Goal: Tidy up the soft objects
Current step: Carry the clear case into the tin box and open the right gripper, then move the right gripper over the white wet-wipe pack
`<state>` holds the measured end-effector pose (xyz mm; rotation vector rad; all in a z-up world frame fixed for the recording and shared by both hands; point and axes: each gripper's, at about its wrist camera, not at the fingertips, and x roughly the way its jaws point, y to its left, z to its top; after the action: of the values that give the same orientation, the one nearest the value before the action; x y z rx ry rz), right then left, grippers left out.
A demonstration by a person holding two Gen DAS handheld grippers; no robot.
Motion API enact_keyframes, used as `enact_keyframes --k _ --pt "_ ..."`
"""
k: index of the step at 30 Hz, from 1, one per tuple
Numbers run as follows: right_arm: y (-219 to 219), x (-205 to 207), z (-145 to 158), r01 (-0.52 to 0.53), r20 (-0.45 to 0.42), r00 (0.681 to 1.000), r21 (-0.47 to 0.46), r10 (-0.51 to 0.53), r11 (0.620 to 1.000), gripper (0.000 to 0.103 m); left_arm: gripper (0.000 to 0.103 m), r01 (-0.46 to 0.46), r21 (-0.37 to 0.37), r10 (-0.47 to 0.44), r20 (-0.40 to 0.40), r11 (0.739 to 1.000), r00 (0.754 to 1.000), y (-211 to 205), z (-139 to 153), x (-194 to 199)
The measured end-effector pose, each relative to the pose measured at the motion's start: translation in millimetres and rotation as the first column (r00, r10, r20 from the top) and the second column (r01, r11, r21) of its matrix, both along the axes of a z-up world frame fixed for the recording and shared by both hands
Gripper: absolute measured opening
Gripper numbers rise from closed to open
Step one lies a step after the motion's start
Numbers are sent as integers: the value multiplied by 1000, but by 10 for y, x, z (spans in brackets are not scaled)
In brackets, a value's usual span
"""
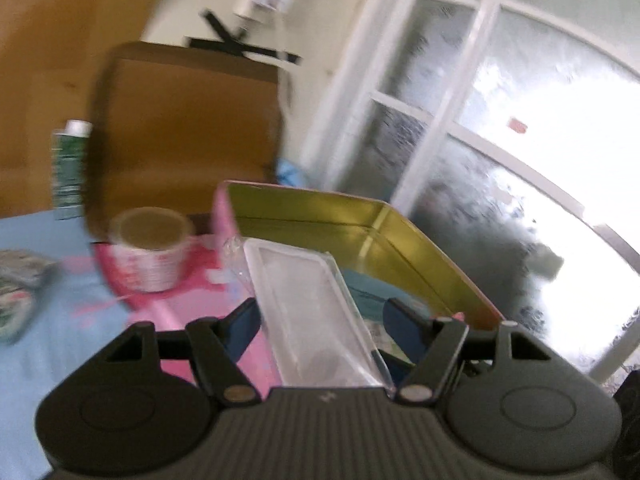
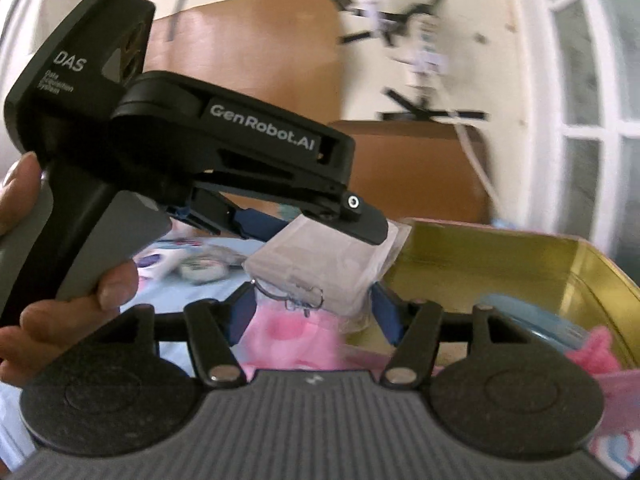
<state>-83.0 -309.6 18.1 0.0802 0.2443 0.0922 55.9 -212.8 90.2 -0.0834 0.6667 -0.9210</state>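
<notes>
The left hand-held gripper (image 1: 320, 316) is clamped on a clear plastic packet (image 1: 308, 312) with a white rim, which stands up between its blue pads (image 1: 244, 320) and leans out over the edge of an open tin (image 1: 404, 240). In the right wrist view the same packet (image 2: 320, 268) shows as a pale, crinkled pouch pinched in the left gripper (image 2: 320, 228), with a small wire clip (image 2: 292, 296) hanging at its lower edge. A person's hand (image 2: 60, 280) is wrapped around that gripper's grey handle at the left of the picture.

The right hand-held gripper (image 2: 314, 314) has its jaws apart. Its blue pads (image 2: 386, 312) stand on either side of the packet's lower edge; whether they press it I cannot tell.

Just beyond lies a pink fluffy thing (image 2: 296, 336) on the light blue surface (image 1: 60, 300). The tin, gold inside and pink outside, holds a light blue item (image 2: 532, 320) and a pink fuzzy item (image 2: 596, 352).

Further left, a roll of tape (image 1: 152, 248) sits on a pink sheet (image 1: 200, 292), and a patterned pouch (image 1: 16, 292) lies at the edge. Behind them stand a cardboard box (image 1: 184, 132) and a green can (image 1: 70, 168). A white-framed glass door (image 1: 460, 128) fills the right side.
</notes>
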Motion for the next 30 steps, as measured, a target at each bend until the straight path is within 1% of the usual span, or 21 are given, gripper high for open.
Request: enact_keyframes --k 1,2,3,4,6,7,9,10,12,16,18,19,21,24,26,28,30 --pt "-106 10 -12 17 -10 1000 20 -17 1000 65 70 14 7 -14 -5 1000 1000 -139 -14 24" --pt "-180 54 -21 35 -20 999 37 -34 999 65 79 23 15 -23 -11 1000 1000 -238 -40 57" --pt "-261 105 -38 78 -33 996 37 -77 996 66 88 30 23 -29 -17 999 999 -330 -58 78" --pt "-317 186 -64 137 -41 990 15 -136 990 69 90 22 33 -22 -9 999 1000 -412 -78 83" --pt "-424 233 -109 257 -38 966 -16 -257 966 75 90 2 63 -3 21 998 1000 -516 -91 50" --pt "-501 247 -130 271 -47 962 4 -270 963 75 90 -2 68 -1 30 998 1000 -525 -97 35" --pt "-609 187 -155 250 -48 968 82 -247 965 75 90 -1 69 -2 44 998 999 -515 -111 -10" --pt "-634 165 -171 251 -41 968 103 -248 963 75 90 -4 73 0 52 997 999 -494 -115 -25" --pt "-627 157 -200 259 -34 966 104 -257 960 75 91 -20 76 15 62 997 998 -416 -119 -45" --pt "-575 134 -158 241 -11 970 135 -242 961 74 91 -54 49 52 51 997 997 -113 -102 -34" --pt "-486 94 -80 237 25 970 130 -242 963 73 92 -98 35 96 61 995 994 137 -98 -25" --pt "-434 84 -42 230 45 970 128 -238 965 71 93 -124 25 122 65 992 990 293 -97 -22" --pt "-325 82 33 201 80 974 124 -212 972 69 95 -181 9 180 71 983 981 599 -111 3" --pt "-48 133 109 121 111 985 82 -129 989 68 95 -302 1 301 48 953 952 1191 -213 80" --pt "188 218 128 47 100 994 40 -51 998 68 95 -394 -5 394 7 919 919 1662 -341 149" --pt "438 353 126 -40 67 997 12 39 999 68 95 -497 13 497 -16 868 868 2121 -485 202" --pt "707 544 112 -133 18 991 2 133 991 68 95 -578 37 579 -25 815 815 2516 -600 226"
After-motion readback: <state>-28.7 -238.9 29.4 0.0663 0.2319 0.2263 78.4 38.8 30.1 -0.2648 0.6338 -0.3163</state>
